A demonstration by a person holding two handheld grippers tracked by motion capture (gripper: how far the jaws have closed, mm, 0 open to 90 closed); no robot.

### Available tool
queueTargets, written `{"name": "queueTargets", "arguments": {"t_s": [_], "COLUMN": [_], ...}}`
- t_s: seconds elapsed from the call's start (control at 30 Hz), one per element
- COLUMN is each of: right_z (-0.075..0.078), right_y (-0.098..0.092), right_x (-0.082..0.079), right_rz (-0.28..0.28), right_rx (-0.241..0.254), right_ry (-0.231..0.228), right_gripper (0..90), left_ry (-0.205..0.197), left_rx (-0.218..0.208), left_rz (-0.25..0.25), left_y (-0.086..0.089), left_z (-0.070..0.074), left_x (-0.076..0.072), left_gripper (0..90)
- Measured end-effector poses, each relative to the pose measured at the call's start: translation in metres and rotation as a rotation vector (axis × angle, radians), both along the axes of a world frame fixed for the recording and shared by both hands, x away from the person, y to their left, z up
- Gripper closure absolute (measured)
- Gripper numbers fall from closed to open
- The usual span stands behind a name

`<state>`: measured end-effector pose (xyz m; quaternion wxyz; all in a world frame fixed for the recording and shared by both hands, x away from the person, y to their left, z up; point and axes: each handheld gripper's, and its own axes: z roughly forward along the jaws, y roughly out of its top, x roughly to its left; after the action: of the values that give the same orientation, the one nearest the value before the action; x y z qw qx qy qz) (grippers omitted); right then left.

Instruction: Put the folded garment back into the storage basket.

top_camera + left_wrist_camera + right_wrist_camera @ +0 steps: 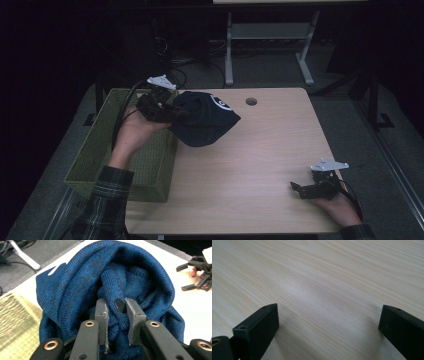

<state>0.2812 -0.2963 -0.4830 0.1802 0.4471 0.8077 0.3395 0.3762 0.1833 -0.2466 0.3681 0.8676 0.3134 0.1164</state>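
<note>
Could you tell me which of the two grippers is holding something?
The left gripper, shut on the blue knit hat beside the green basket; the right gripper is open.

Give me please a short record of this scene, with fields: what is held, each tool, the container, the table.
held thing: dark blue knitted hat, lifted above the table's left part, next to the basket
left tool: shut on a fold of the hat; seen from above at
right tool: open, nothing between the jaws, low over the table's near right corner
container: green woven basket at the table's left edge; inside too dark to tell
table: light wood, round hole near the far edge
</note>
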Motion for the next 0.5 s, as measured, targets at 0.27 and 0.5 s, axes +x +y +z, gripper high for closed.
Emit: {"name": "queueTargets", "arguments": {"t_s": [0.27, 0.5], "right_z": [0.000, 0.000], "right_y": [-0.001, -0.001], "right_x": [0.001, 0.001], "right_rz": [-0.002, -0.002], "right_rx": [0.010, 0.012], "right_ry": [0.015, 0.016], "right_gripper": [2.7, 2.7], "left_ry": [-0.018, -0.037], "left_rx": [0.001, 0.009], "left_rz": [0.081, 0.176], "left_y": [0.032, 0.061], "left_z": [0.006, 0.006], "left_x": [-0.003, -0.004], "left_gripper": [73.4, 73.4]}}
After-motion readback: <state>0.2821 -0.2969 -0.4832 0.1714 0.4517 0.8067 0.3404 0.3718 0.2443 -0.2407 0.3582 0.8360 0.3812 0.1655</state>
